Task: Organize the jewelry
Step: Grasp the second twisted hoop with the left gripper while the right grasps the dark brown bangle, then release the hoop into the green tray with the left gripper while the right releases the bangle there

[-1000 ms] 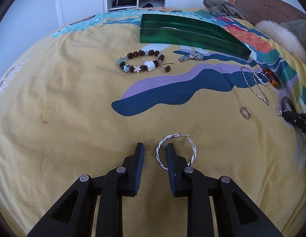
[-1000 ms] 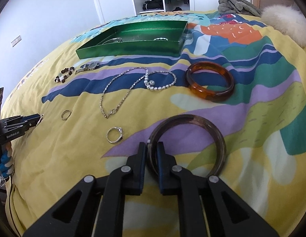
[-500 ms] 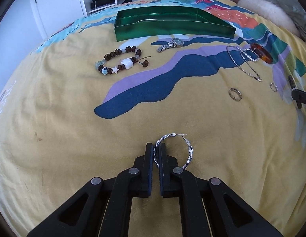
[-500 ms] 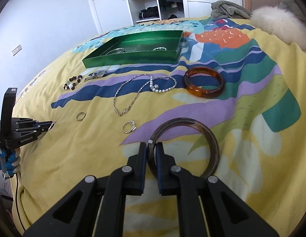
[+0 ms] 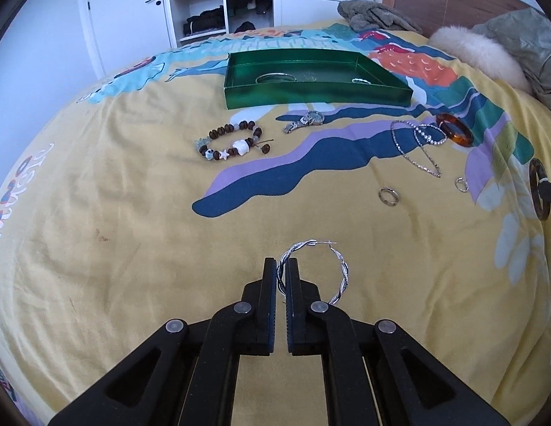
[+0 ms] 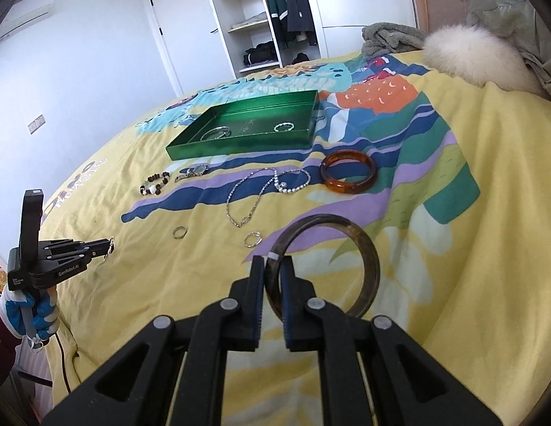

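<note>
My left gripper [image 5: 281, 266] is shut on a twisted silver hoop earring [image 5: 341, 273] and holds it above the yellow bedspread. It also shows in the right wrist view [image 6: 106, 246]. My right gripper [image 6: 273, 266] is shut on a dark horn bangle [image 6: 367, 252], lifted off the bed; the bangle also shows in the left wrist view [image 5: 536, 191]. A green tray [image 5: 311, 94] lies farther back with a few bracelets in it [image 6: 215, 133].
On the bedspread lie a bead bracelet [image 5: 232, 142], a watch [image 5: 305, 120], chain necklaces [image 5: 417, 142], an amber bangle [image 5: 454, 129] and two rings [image 5: 388, 195] [image 5: 462, 184]. A fur pillow [image 6: 470, 53] and clothes lie at the headboard.
My left gripper closed on the hoop earring and lifted it. My right gripper rose with the dark bangle. Both views now look from higher toward the tray.
</note>
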